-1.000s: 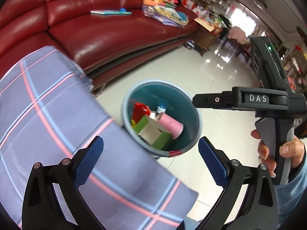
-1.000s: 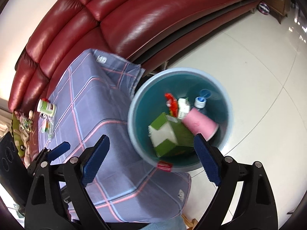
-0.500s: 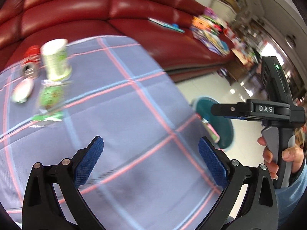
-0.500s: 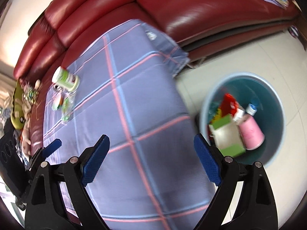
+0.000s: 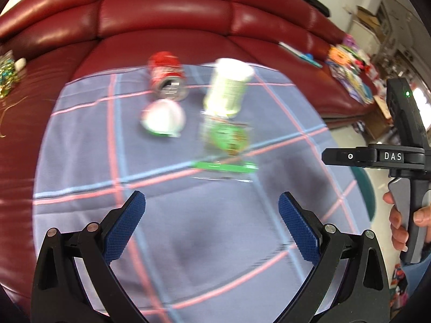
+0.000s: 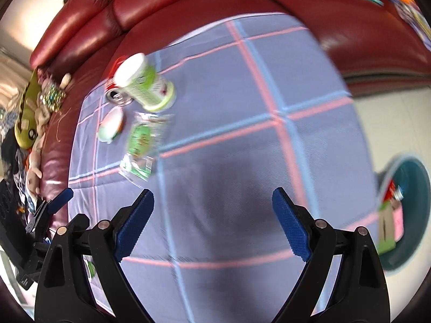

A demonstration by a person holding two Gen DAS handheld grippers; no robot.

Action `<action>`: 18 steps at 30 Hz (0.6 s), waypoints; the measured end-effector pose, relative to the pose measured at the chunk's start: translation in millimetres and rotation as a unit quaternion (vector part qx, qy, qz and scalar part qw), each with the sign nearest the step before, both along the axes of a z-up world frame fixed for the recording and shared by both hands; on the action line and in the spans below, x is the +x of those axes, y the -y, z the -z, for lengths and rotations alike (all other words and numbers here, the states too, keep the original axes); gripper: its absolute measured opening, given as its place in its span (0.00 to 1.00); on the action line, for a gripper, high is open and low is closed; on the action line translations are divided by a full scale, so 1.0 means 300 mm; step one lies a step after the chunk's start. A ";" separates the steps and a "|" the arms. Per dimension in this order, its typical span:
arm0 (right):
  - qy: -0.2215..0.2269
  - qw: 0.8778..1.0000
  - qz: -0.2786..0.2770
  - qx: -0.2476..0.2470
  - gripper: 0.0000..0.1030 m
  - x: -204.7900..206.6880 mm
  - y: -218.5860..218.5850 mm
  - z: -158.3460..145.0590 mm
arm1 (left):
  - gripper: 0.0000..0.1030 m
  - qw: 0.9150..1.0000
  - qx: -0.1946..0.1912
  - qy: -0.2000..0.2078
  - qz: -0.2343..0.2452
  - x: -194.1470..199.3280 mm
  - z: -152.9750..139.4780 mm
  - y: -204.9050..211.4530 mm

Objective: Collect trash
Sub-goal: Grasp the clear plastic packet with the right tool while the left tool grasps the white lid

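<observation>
A dark red leather sofa curves behind a table covered by a blue-grey checked cloth with pink and light blue lines. The trash lies grouped toward the table's far left corner. A red can lies on its side nearest the far edge, open end facing the camera. A green-and-white cup lies tipped just beside the can. A white round lid rests in front of the can. A clear green-printed wrapper lies flat in front of the cup, toward the table's middle. Both views are motion-blurred. A teal bin stands on the pale floor past the table's right edge and contains boxes and a bottle. The left gripper hangs over bare cloth, jaws spread wide, nothing between them. The right gripper also stands wide apart and empty above the cloth.
</observation>
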State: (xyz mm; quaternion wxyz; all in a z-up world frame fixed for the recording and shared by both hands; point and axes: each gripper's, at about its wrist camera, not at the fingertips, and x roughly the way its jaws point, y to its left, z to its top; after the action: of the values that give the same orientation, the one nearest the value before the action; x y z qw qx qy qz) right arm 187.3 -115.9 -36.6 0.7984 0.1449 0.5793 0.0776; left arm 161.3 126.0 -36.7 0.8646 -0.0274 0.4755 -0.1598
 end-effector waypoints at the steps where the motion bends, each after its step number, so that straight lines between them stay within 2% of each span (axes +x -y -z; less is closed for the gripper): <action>1: -0.001 1.000 -0.007 0.000 0.83 0.029 -0.046 0.010 | 0.96 1.000 0.005 -0.001 -0.006 0.011 0.002 -0.023; 9: -0.009 0.999 -0.033 -0.018 0.83 0.164 -0.269 0.094 | 0.96 0.999 0.018 -0.010 -0.036 0.091 0.042 -0.165; 18: -0.001 0.998 -0.027 -0.048 0.82 0.215 -0.343 0.165 | 0.96 0.999 0.011 -0.017 -0.050 0.154 0.083 -0.213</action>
State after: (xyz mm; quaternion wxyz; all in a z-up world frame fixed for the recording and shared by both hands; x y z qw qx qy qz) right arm 251.9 -12.9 -86.0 0.8017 0.0903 0.5866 0.0710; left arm 207.4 189.9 -61.6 0.8637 -0.0444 0.4896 -0.1109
